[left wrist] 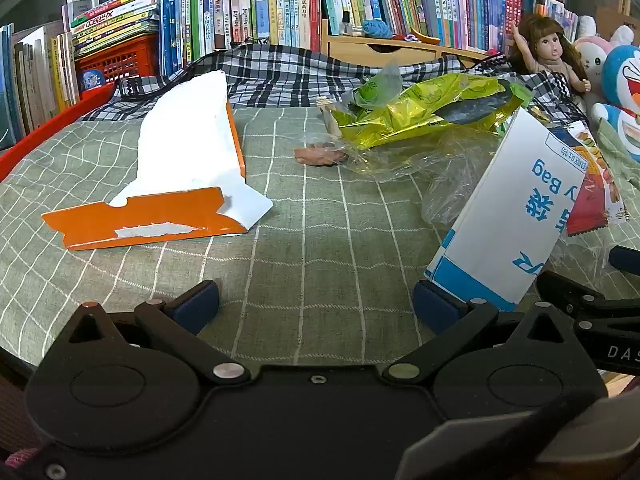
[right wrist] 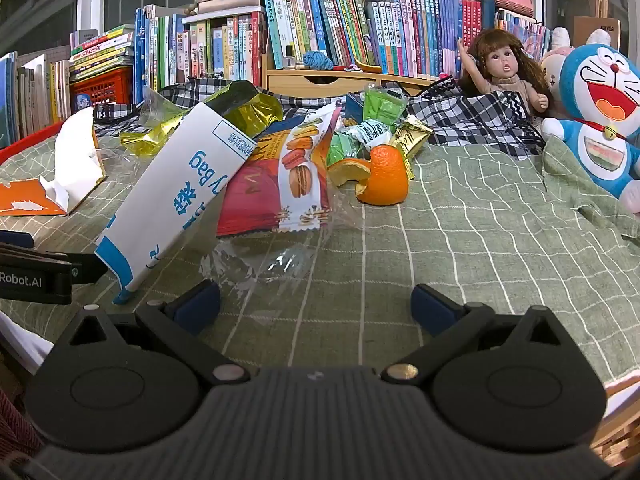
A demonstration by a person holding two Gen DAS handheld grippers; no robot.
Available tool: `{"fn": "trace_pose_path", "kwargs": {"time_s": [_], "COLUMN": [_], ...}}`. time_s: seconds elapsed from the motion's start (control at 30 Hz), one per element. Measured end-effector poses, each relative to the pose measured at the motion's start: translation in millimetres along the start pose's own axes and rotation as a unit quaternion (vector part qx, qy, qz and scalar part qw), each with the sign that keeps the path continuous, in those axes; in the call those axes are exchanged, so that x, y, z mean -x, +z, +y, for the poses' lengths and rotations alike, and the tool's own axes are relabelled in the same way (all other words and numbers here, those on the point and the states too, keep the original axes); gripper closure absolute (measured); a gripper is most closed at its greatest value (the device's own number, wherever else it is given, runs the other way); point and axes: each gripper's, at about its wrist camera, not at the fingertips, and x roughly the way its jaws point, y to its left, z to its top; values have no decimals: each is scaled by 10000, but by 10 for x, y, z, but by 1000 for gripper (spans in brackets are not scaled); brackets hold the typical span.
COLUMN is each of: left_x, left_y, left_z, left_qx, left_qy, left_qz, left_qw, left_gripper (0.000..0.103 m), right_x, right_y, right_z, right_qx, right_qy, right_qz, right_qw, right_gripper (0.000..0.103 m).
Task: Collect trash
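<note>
I've got both tongs, left gripper [left wrist: 316, 300] & right gripper [right wrist: 316, 300], wide w/ nothing held; orange peel [right wrist: 384, 178], snack wrapper [right wrist: 280, 184], torn box [left wrist: 168, 184] all uncollected mid-bed [right wrist: 460, 240].

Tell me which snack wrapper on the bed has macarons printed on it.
The red and white wrapper lying flat beside the blue and white paper bag. The yellow-green foil wrapper behind it and the gold one show none.

On the bedsheet [right wrist: 460, 220], the torn box [left wrist: 180, 184] lies left of the paper bag [right wrist: 180, 196]; orange peel [right wrist: 382, 178] right, doll [right wrist: 506, 72] behind.
</note>
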Motion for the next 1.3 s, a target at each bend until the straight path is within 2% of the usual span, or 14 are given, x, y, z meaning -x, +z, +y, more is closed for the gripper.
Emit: {"fn": "trace_pose_path", "kwargs": {"time_s": [1.3], "left_x": [-2], "left_y": [0], "left_z": [-1], "left_qx": [-13], "left_qy": [7], "left_qz": [53], "left_qw": [10000], "left_gripper": [0], "right_x": [9], "right_y": [-1], "right_z": [2], "right_qx": [-10], "right_qy": [3], "right_qz": [-14], "right_qw": [10000], "right_gripper": [0]}}
